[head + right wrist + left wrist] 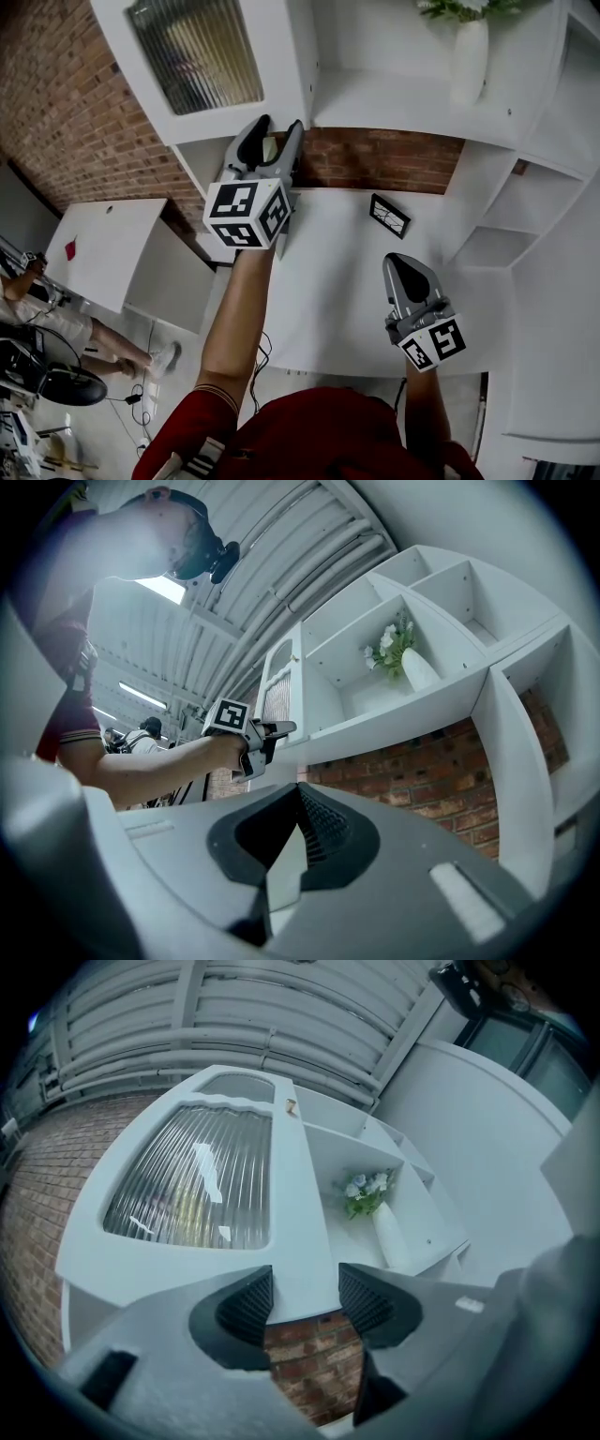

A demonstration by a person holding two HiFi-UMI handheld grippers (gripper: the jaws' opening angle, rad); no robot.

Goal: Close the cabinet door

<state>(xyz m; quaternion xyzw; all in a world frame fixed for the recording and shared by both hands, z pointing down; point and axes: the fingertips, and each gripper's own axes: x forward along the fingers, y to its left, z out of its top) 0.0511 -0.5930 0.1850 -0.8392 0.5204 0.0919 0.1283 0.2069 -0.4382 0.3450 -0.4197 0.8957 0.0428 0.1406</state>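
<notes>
The white cabinet door (281, 56) with a ribbed glass pane (197, 56) stands swung open from the white shelf unit. My left gripper (279, 127) is raised to the door's lower corner. In the left gripper view the door's bottom rail (300, 1194) fills the gap of the left gripper (305, 1297), whose jaws stand wide apart; whether the pads touch it I cannot tell. The right gripper view shows that left gripper (281, 729) at the door (278, 682). My right gripper (405, 267) hangs lower right over the counter, its jaws (300, 803) shut on nothing.
A white vase with flowers (469, 56) stands on the open shelf beside the door. A small black picture frame (389, 216) sits on the white counter (337, 281) below a brick back wall (384, 159). Shelf compartments (534, 197) rise at right. A white table (103, 244) and a seated person (37, 309) are at left.
</notes>
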